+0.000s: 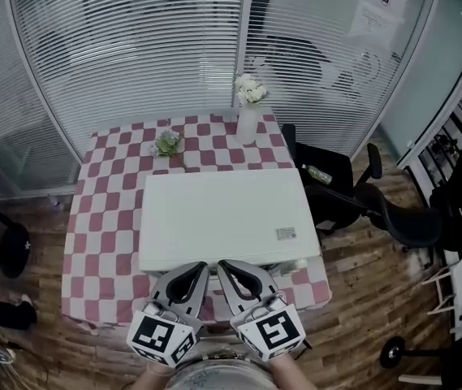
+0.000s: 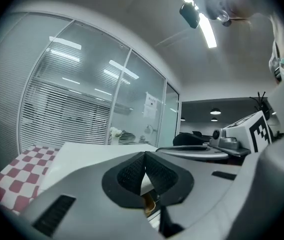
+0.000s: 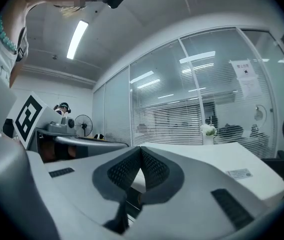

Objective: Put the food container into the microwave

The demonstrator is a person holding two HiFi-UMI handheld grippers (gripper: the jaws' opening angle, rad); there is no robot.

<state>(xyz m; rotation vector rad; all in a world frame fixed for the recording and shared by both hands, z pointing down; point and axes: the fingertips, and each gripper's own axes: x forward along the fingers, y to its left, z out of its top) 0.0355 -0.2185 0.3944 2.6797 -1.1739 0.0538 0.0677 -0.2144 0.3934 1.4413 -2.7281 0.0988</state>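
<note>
- Glass partitions with slatted blinds (image 1: pixel 133 47) close off the far side of the room; in front of them stands a table under a red-and-white checked cloth (image 1: pixel 101 218), on wood-pattern flooring
- At the table's far edge are a white vase of flowers (image 1: pixel 247 122) and a small potted plant (image 1: pixel 167 142); black office chairs (image 1: pixel 377 210) stand off to the right
- The microwave (image 1: pixel 222 218), a white box seen from above, fills the middle of the table with its long axis running left to right; its front edge faces the person
- The left gripper (image 1: pixel 200 267) and right gripper (image 1: pixel 225 266) sit side by side just short of that front edge, tips angled toward each other, pointing roughly level over the microwave top
- Each gripper view shows its ribbed pads pressed together at the tips with nothing clamped: both tongs are clenched and empty
- The food container cannot be located in any view; a small amber patch (image 2: pixel 149 201) below the left jaws is too little to identify
- The microwave door is not visible from above, so whether it is open or closed cannot be told
- Judgement: both hands are equally near the microwave front, so neither is favoured; loading has not begun, and the container must first be found and gripped
</note>
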